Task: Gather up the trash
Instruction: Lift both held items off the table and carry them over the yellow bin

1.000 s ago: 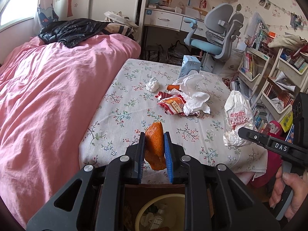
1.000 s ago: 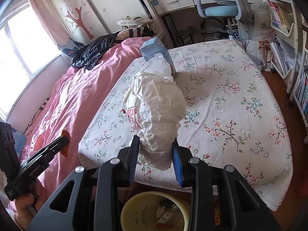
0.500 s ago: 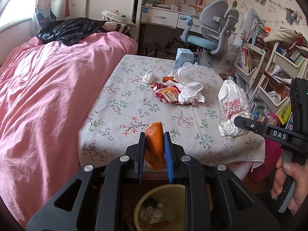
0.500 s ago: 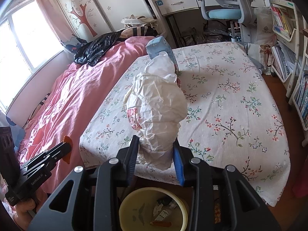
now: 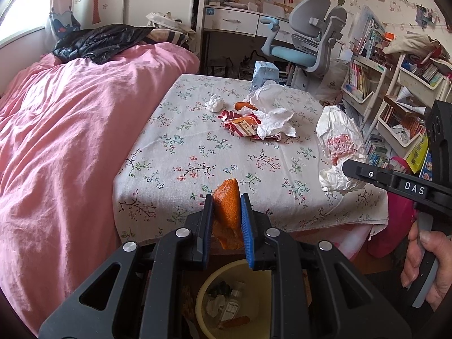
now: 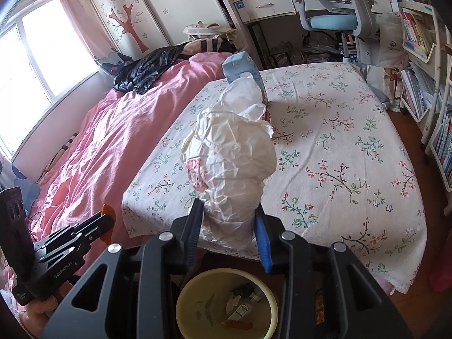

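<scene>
Both hands are loaded up and parked right over the bin, so this looks like the drop-off moment. The left gripper (image 5: 226, 220) is pinching a piece of orange peel (image 5: 227, 209), pads pressed tight on both flat sides, peel standing on end with its long axis running up and down between the fingers. The right gripper (image 6: 229, 228) has a crumpled white plastic bag (image 6: 230, 163) with red print, also standing tall between the jaws, with the lower bunched part squeezed between the pads and the puffy top billowing out above.

What matters here: the yellow trash bin (image 5: 206, 293) sits on the floor directly below and a bit in front of both sets of fingertips, just off the near edge of the bed with the flowered sheet (image 5: 197, 152). Each camera looks down into it under its own jaws, so neither hand has a real head start. I'd guess the bag goes in first only because it's bulkier.

Both grippers tilt forward and down, side by side, the right one showing at the edge of the left camera with the person's hand (image 5: 426, 268) on its handle.

More stuff is waiting on the sheet: a red snack wrapper (image 5: 243, 125), loose tissues (image 5: 271, 110) and a small paper wad (image 5: 214, 103).
</scene>
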Demonstrator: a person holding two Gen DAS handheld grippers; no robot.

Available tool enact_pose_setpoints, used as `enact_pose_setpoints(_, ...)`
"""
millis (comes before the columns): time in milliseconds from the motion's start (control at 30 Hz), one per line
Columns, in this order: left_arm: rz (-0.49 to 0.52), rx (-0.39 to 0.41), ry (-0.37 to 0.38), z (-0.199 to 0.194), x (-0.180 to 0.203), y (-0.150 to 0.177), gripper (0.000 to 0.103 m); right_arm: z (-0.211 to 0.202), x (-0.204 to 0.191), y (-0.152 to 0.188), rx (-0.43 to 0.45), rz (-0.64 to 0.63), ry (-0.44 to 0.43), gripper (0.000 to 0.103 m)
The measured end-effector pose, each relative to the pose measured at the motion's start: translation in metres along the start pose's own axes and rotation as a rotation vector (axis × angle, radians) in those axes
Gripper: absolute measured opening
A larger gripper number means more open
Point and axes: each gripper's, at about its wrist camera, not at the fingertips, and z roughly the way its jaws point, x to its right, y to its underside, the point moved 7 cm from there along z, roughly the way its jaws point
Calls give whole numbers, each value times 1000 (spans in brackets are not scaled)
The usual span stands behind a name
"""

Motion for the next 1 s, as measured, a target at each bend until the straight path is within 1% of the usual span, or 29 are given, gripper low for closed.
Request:
enact_pose_setpoints(467,20,-30,11,-8,10,26,18,-5,-11,26,-20,-18,-22,37)
enact_pose_setpoints(733,-8,-57,18,-12,7,40,18,-5,-23,59,-70,-31,-43,37)
enact_pose_setpoints(1000,-24,-79,15,-15,6,53,18,-6,-29,91,-127,-53,-38,37)
